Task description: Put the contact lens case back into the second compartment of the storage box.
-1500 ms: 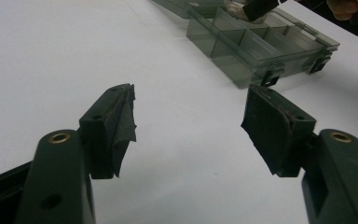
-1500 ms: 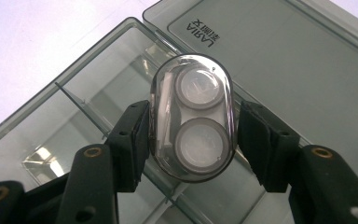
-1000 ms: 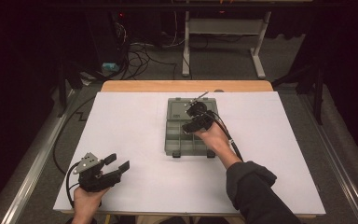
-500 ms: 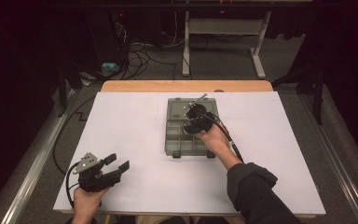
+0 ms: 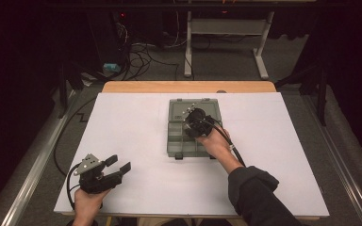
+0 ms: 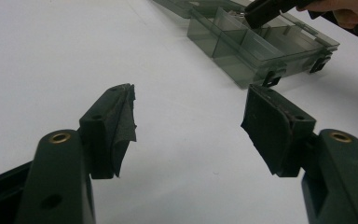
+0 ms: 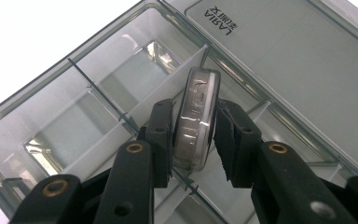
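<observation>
- Table: white-covered top with a bare wooden strip along the far edge; dark floor with cables and a white stand behind.
- Compartment box: translucent grey-green plastic organiser, lying open right of centre on the table, lid flat toward the far side, two latches on the near wall; also seen far off in the left gripper view.
- Lid label, in the right gripper view: printed lettering, upside down.
- Right gripper: held over the far half of the box by the right hand, dark sleeve entering from the bottom edge, cable trailing along the wrist.
- Right gripper jaws, in the right gripper view: clamped on a small round container, clear and flat, with a metallic content not identifiable; container held on edge, tilted, above a divider between compartments.
- Visible compartments: nothing seen inside.
- Left gripper: at the near left corner of the table, well apart from the box, held by the left hand, grey plate on top.
- Left gripper jaws, in the left gripper view: spread wide, holding nothing, pads over bare white surface.
</observation>
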A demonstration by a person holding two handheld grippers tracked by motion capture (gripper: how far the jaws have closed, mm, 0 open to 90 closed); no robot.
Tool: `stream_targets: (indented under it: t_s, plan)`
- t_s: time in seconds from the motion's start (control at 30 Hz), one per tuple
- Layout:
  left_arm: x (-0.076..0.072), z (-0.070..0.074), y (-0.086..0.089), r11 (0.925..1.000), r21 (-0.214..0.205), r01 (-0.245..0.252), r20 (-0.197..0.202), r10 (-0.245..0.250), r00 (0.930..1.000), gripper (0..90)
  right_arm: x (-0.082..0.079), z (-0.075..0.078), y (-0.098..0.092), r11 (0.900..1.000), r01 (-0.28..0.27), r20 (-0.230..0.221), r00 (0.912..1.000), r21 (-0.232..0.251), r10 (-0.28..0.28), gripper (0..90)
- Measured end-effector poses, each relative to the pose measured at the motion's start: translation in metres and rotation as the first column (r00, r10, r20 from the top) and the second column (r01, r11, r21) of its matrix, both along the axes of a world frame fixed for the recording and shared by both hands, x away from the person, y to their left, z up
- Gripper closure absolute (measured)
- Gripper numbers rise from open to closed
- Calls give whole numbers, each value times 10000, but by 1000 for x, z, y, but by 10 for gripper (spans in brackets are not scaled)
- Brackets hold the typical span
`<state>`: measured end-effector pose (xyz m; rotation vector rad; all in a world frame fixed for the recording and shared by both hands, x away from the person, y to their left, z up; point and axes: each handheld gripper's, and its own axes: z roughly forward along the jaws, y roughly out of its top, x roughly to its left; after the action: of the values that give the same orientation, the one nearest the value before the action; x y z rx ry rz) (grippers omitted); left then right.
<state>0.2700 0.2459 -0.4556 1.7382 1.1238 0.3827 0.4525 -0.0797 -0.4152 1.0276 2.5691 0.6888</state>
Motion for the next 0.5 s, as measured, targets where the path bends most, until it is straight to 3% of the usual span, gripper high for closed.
stream_targets:
  t_s: [0.13, 0.17, 0.5]
  plan:
    - [0, 0, 0, 10000, -15, -6, -14, 6, 10000, 342, -2, 2, 0, 10000, 34, 198, 9998, -50, -33, 617]
    - [0, 0, 0, 10000, -8, 1, -13, -1, 10000, 342, -3, 6, -2, 9998, 42, 280, 9996, 212, -48, 610]
    - [0, 0, 0, 10000, -13, -15, -6, 15, 10000, 342, -11, 21, -26, 9950, 169, 402, 9990, 987, -209, 605]
